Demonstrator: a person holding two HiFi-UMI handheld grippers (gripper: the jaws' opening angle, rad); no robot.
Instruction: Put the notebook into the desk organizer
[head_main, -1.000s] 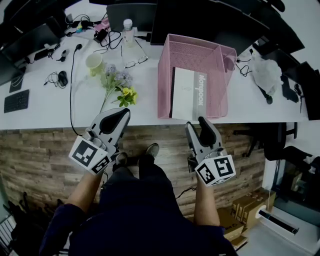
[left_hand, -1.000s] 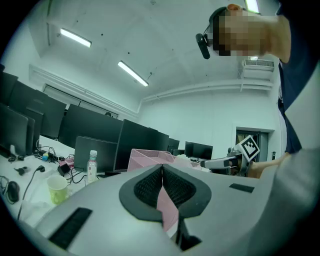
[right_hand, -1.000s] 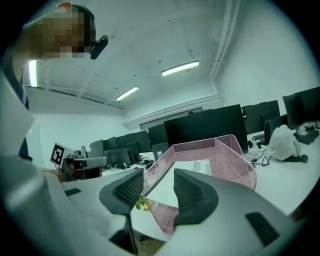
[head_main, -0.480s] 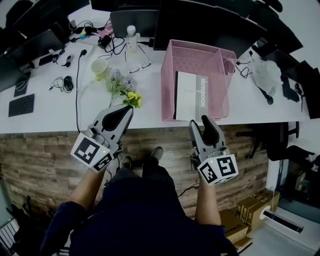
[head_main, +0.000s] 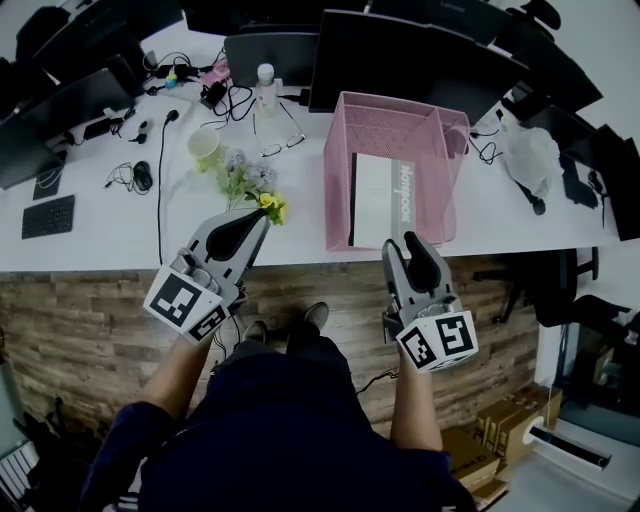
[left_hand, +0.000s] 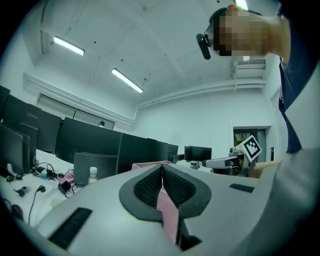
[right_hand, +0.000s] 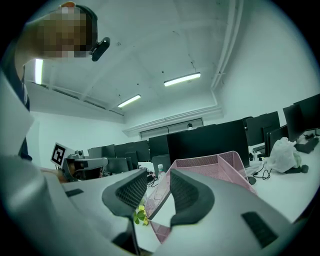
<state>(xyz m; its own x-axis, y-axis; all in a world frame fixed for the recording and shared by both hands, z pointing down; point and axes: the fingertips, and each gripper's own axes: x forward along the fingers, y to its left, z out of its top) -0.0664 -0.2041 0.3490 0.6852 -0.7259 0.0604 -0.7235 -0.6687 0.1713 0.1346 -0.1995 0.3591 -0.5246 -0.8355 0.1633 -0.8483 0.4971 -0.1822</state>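
You're standing in an office: a long white tabletop (head_main: 100, 235) carries rows of dark monitors (head_main: 400, 60), a keyboard (head_main: 48, 216), a mouse (head_main: 143, 176) and tangled cables (head_main: 160, 200) (strip lights (left_hand: 127, 80) run across the white ceiling overhead).

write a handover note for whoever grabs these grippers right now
Left gripper: shut, nothing in it, near the white desk's front edge.
Right gripper: jaws apart, just been closing, nothing between them; it faces the pink wire-mesh desk organizer.
White and grey notebook: inside the organizer's larger compartment, clear of both grippers.
Done: notebook is in.
Left: nothing visible; probably just rest the grippers.
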